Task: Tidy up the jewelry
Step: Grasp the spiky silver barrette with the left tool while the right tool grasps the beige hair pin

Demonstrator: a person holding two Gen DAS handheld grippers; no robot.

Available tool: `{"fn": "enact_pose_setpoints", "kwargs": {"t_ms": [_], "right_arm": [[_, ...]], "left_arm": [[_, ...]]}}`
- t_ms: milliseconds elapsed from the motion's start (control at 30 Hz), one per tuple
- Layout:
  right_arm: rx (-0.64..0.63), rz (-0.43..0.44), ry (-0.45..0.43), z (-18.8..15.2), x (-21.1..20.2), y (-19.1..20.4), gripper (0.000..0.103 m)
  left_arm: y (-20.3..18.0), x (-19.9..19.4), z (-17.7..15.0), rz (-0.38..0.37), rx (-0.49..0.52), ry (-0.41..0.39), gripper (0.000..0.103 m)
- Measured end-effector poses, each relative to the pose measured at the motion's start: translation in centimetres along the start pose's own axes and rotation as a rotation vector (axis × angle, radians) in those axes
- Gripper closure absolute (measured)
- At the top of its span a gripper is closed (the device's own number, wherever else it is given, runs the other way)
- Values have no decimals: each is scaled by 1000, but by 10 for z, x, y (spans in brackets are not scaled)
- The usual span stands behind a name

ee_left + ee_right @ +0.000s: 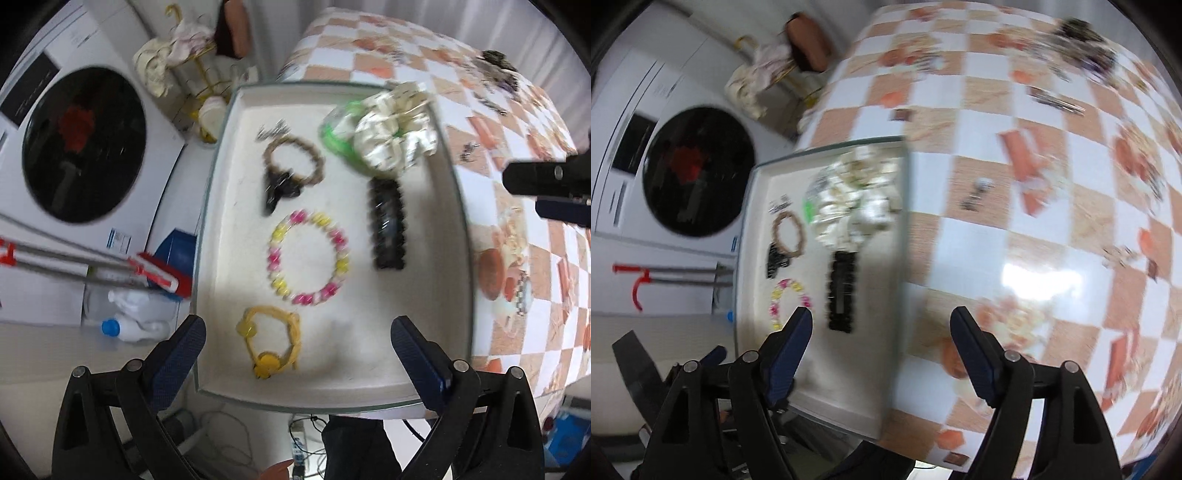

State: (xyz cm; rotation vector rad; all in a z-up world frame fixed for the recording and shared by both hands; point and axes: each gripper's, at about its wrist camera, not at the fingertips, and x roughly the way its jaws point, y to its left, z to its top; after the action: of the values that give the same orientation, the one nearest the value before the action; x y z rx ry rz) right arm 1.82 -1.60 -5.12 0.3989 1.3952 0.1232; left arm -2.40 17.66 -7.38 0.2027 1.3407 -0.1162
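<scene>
A white tray at the table's left edge holds a yellow flower hair tie, a pink-and-yellow bead bracelet, a long black hair clip, a brown bead bracelet, a small black claw clip and a cream scrunchie. My left gripper hangs open above the tray's near end; the yellow tie lies free on the tray beneath it. My right gripper is open and empty over the tray's right rim. Loose pieces stay on the cloth: a small silver piece, hairpins and a dark pile.
An orange-and-white checkered cloth covers the table. Left of and below the table stand a front-loading washer, a red-ended mop handle and a white bottle. Cables lie on the floor under the tray's near edge.
</scene>
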Motion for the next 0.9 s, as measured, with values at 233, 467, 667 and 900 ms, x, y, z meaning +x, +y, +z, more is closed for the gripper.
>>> {"fn": "enact_pose_setpoints", "kwargs": {"t_ms": [233, 467, 667, 900], "right_arm": [[220, -79, -50, -13, -25, -79, 23], [403, -122, -44, -24, -34, -159, 23], [482, -112, -24, -11, -29, -200, 23], [593, -81, -26, 14, -14, -230, 27]], "left_arm": [[-31, -25, 34, -32, 117, -82, 0], [-73, -27, 66, -75, 174, -102, 0], [-117, -23, 92, -96, 183, -85, 0], [-161, -15, 139, -96, 210, -118, 0]]}}
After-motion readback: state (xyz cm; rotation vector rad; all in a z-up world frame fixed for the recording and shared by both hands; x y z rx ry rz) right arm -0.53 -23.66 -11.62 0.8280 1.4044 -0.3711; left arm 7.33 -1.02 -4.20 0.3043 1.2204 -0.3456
